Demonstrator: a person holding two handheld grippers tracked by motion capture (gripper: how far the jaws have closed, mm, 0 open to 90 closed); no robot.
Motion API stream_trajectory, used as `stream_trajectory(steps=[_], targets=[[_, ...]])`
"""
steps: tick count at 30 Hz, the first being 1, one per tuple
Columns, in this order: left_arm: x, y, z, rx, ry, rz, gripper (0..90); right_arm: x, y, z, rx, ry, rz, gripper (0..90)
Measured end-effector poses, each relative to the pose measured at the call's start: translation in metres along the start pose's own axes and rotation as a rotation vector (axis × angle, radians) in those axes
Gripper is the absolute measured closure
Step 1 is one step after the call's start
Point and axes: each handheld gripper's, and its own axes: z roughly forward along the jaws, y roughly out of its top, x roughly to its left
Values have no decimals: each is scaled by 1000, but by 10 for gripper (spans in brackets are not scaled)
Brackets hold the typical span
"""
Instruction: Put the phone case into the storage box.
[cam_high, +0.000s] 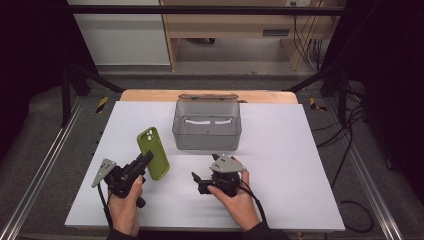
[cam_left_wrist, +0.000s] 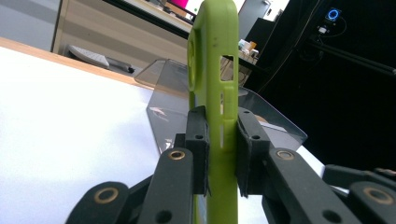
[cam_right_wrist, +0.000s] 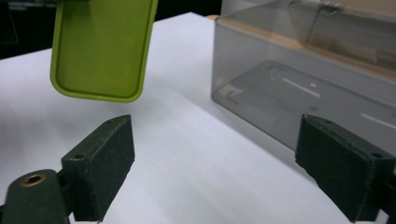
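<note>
A lime-green phone case is held off the white table top, left of centre, with its camera cutout at the far end. My left gripper is shut on the case's near edge; the left gripper view has both pads pressed on the case, which stands edge-on between the jaws of my left gripper. My right gripper rests near the table's front centre, pointing left. Its jaws stand wide apart with nothing between them. The case hangs ahead of them to the left.
A clear grey plastic box stands open at the table's middle back, its lid hinged back behind it. It lies just beyond the right gripper and ahead of the left. A wooden edge borders the far side of the white sheet.
</note>
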Motion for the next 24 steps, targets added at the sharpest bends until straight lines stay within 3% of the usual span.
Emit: stream_trajectory(steps=[9, 12, 17, 24], targets=[[1, 3, -1, -13, 20, 13, 775, -44, -16, -41, -67, -51, 75, 113], [2, 5, -3, -15, 29, 27, 775, -54, -24, -53, -87, -80, 74, 113], [4, 5, -6, -16, 40, 45, 775, -66, -28, -72, -164, -133, 60, 89], [7, 8, -7, -25, 43, 38, 775, -78, -37, -82, -178, -184, 58, 57]])
